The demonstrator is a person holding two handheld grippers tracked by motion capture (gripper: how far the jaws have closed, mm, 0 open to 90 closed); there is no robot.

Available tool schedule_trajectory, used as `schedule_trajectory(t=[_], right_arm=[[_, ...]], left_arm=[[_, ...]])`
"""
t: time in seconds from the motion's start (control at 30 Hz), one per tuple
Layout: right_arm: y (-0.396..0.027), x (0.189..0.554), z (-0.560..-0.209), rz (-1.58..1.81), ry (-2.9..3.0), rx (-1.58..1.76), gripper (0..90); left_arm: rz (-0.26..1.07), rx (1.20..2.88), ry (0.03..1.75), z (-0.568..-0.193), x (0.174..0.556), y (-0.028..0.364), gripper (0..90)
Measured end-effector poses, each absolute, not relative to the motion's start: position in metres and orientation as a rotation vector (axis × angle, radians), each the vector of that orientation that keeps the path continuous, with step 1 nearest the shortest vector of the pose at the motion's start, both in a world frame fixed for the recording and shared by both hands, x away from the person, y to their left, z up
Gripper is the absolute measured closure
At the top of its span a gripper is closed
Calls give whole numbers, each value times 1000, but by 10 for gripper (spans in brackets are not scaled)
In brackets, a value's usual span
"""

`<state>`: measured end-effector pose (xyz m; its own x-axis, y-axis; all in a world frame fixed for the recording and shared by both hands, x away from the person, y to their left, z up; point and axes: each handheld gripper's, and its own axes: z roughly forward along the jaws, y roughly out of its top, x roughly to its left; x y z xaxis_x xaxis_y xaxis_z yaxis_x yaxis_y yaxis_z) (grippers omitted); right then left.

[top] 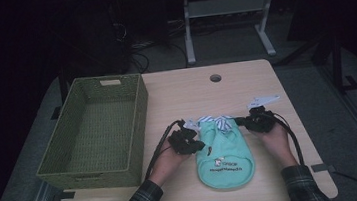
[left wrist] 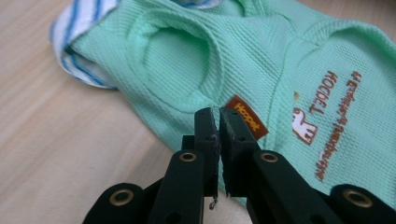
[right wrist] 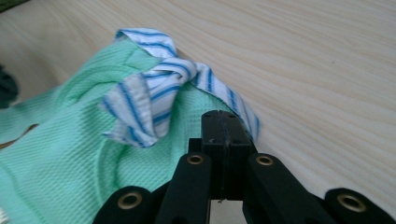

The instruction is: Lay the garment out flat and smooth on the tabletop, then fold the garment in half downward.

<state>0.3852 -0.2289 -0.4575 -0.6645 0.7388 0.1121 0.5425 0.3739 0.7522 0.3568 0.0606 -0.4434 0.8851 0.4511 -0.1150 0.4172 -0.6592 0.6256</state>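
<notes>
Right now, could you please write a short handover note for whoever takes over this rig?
Left tool: shut on the green shirt, at its edge by the orange label.
Right tool: shut on the shirt by its striped collar.
The shirt lies flat on the table; the basket sits to its left with nothing in it.
Done: both grips taken. Left: probably folding the shirt or moving it to the basket.

Both forearms come in from the near edge of the worktop (top: 245, 81), plaid sleeves at the wrists. The left gripper (top: 187, 141) sits left of the green garment (top: 222, 156), jaws pressed together on its edge. The right gripper (top: 258, 120) sits at its right, jaws likewise closed on the fabric.
</notes>
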Motion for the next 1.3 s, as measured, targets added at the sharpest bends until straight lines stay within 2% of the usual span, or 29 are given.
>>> schedule_trajectory(t=[0.17, 0.23, 0.43, 0.63, 0.8, 1.3], right_arm=[[-231, 382, -450, 1207, 2401, 1119, 777], [-231, 382, -448, 1215, 2394, 1127, 715], [-234, 385, -444, 1193, 2418, 1113, 632], [-234, 393, -438, 1188, 2447, 1118, 579], [-235, 402, -435, 1197, 2464, 1128, 557], [-235, 420, -447, 1204, 2461, 1145, 584]], left_arm=[[91, 2373, 621, -437, 363, 62, 798], [83, 2375, 620, -436, 367, 62, 743], [104, 2362, 638, -431, 382, 63, 566], [150, 2336, 654, -422, 400, 66, 501], [155, 2324, 683, -422, 416, 66, 429], [152, 2295, 764, -435, 451, 59, 402]])
